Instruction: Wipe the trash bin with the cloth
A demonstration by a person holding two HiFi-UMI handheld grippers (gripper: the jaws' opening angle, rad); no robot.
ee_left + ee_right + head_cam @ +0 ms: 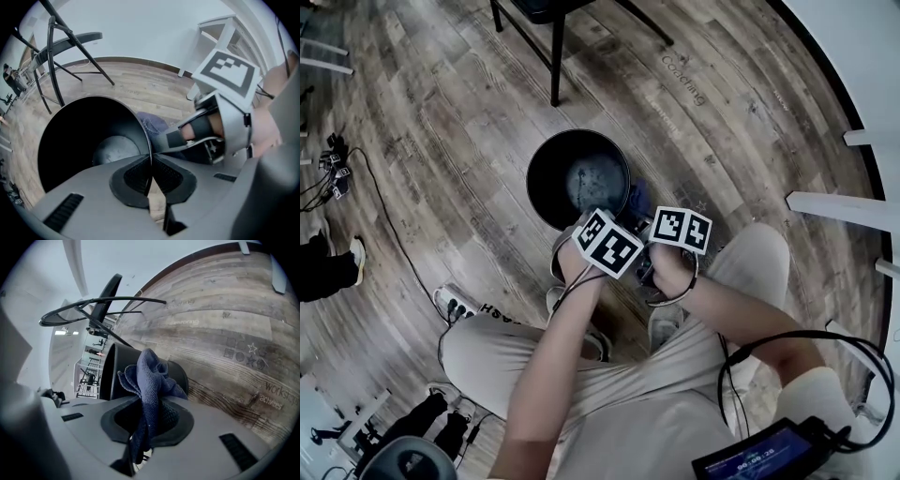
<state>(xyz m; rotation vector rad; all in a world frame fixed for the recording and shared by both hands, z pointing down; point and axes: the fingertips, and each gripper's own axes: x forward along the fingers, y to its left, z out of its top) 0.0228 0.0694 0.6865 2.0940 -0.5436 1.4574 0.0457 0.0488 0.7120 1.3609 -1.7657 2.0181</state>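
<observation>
A black round trash bin [546, 202] stands upright on the wood floor, in front of the person's knees. My left gripper [151, 163] is shut on the near part of the bin's thin rim [146, 133], one pad inside and one outside. My right gripper [149, 411] is shut on a bunched dark blue cloth [149, 376], which sticks up past the pads just right of the bin [108, 369]. In the head view the cloth [637, 199] peeks out beside the bin, above the two marker cubes. The right gripper [187, 136] also shows in the left gripper view, close beside the rim.
A black chair's legs [555, 56] stand just beyond the bin. A power strip [455, 302] and cables [333, 169] lie on the floor at the left, near another person's shoe [356, 258]. White furniture legs [834, 202] line the right side.
</observation>
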